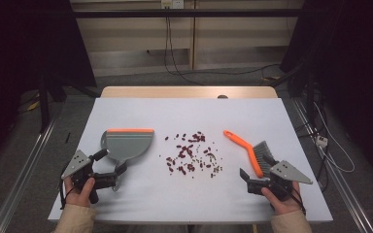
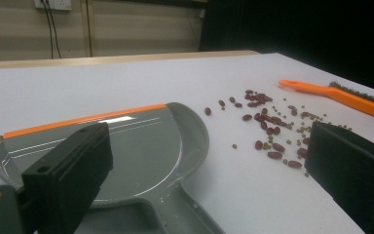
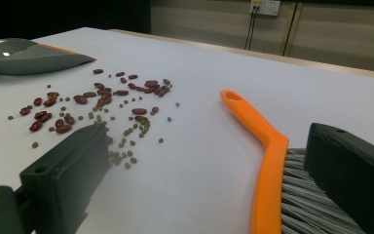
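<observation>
High view shows the left gripper [image 1: 108, 167] fingers released astride the one grey dustpan [image 1: 127, 144] handle, the right gripper [image 1: 252, 180] fingers released beside the one orange brush [image 1: 246, 149], scattered beans [image 1: 190, 154] between on the surface [image 1: 184, 111].

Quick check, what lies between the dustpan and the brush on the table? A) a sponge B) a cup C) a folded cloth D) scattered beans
D: scattered beans lie loose on the white table, between the grey dustpan and the orange-handled brush.
</observation>
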The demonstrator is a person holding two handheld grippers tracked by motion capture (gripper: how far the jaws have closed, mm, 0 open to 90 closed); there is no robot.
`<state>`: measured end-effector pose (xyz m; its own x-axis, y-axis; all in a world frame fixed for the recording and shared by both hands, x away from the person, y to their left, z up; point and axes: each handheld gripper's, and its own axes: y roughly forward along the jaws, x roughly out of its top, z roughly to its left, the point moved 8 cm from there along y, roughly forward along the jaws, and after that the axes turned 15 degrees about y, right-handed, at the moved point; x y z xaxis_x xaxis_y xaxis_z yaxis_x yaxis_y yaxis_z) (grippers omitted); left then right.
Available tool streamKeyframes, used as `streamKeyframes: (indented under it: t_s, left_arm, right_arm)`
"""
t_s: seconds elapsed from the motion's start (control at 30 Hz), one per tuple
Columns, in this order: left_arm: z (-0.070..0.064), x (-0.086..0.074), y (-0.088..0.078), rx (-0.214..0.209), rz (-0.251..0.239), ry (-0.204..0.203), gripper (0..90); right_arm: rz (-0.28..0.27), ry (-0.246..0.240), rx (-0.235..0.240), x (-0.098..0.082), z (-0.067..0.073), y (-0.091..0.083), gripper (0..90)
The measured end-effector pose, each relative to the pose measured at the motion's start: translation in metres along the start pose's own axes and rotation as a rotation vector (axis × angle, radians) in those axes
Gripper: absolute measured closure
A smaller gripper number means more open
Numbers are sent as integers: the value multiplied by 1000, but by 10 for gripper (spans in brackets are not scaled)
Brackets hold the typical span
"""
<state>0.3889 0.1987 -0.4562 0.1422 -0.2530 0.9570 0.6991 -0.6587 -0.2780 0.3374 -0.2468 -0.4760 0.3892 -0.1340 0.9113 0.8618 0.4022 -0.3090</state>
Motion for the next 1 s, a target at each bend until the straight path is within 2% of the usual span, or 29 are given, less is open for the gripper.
streamKeyframes:
  t_s: [0.5, 0.7, 0.8, 1.0]
  left_arm:
    - [-2, 1, 1, -13, -2, 3, 34]
    - [-2, 1, 1, -15, -2, 5, 34]
    - [-3, 1, 2, -13, -2, 6, 34]
    - [-2, 0, 1, -15, -3, -3, 34]
  right_arm:
    - [11, -4, 8, 1, -1, 3, 30]
    - [19, -11, 21, 7, -4, 5, 32]
    - [51, -25, 11, 11, -8, 12, 42]
    - [92, -20, 28, 16, -9, 22, 48]
